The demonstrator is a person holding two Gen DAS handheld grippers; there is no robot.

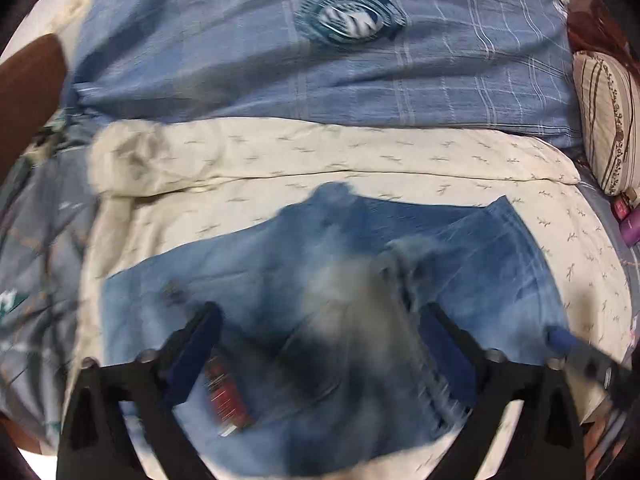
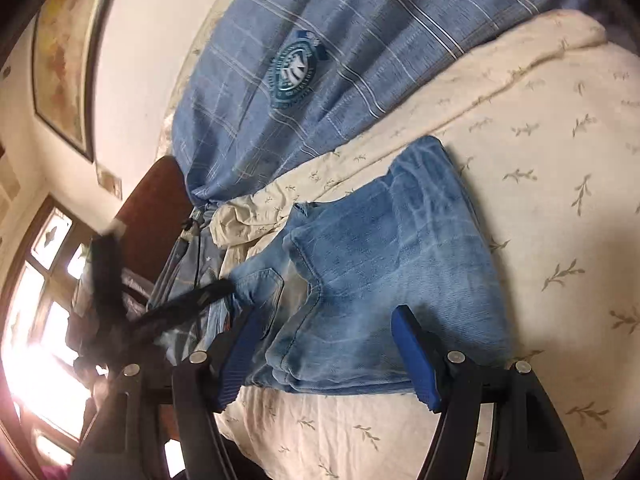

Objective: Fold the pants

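Folded denim pants lie on the cream bedsheet near the bed's front edge; soft, fairly heavy, best taken at layered edges. Left hand-held gripper and right hand-held gripper both agape, apparently gripping nothing

Jeans: showing faded light blue denim with paler whitish streaks.
Sheet: showing cream, sprinkled with small olive-grey leaf sprigs.
Blanket: showing mid blue, crossed by thin white check lines; a teal and white round emblem.
Pillow: showing cream with brown stripes.
Gripper pads: showing bright blue on black fingers.
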